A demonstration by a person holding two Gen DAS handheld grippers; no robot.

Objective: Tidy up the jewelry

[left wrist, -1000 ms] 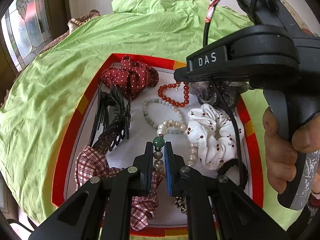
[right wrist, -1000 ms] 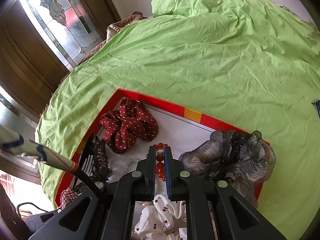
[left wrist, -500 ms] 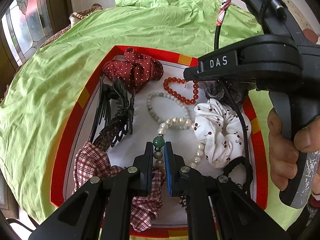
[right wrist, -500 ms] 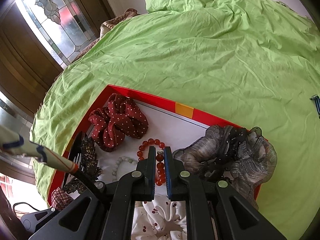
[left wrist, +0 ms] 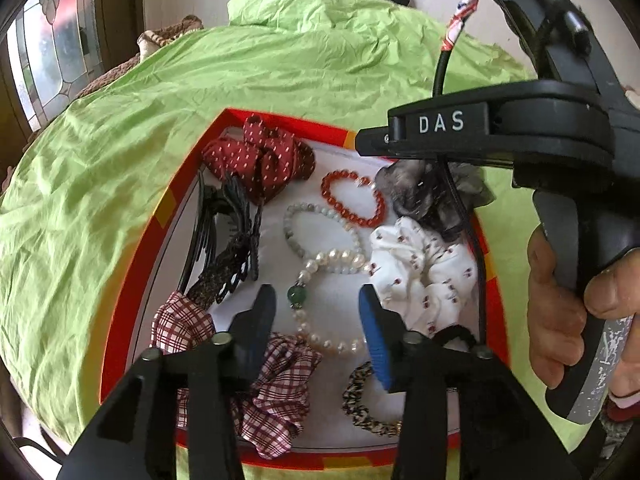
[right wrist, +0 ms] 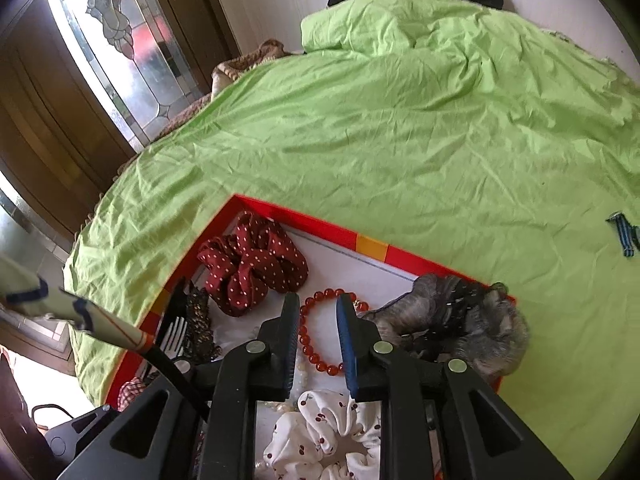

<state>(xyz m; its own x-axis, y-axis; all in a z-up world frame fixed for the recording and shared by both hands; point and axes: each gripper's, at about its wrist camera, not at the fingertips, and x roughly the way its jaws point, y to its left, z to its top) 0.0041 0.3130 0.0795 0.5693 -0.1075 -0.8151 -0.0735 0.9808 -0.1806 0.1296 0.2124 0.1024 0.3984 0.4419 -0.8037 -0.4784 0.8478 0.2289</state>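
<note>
Between the fingers of the left gripper [left wrist: 318,298], whose jaws are opening, a pearl bracelet [left wrist: 320,308] with a green bead is seen lying on the white floor of a red-rimmed tray [left wrist: 132,280]; the pads stand clear of it on either side. Just below the left finger a red plaid scrunchie [left wrist: 276,384] is found, and below the right finger a braided hair tie [left wrist: 360,404]. To the right of that gripper a white cherry-print scrunchie [left wrist: 420,276] is placed; to the left, a black hair claw [left wrist: 228,240]. Beyond the pearls a pale bead bracelet [left wrist: 320,224] is laid, then a red bead bracelet [left wrist: 354,200], with a dotted maroon scrunchie [left wrist: 260,160] at the far left corner and a grey scrunchie [left wrist: 424,196] at the far right. The right gripper [right wrist: 318,304] is held by a hand [left wrist: 568,304] over the red bead bracelet [right wrist: 320,332]; its jaws are opening too, with the beads lying between them, untouched. The tray is set on a green sheet [right wrist: 400,140].
</note>
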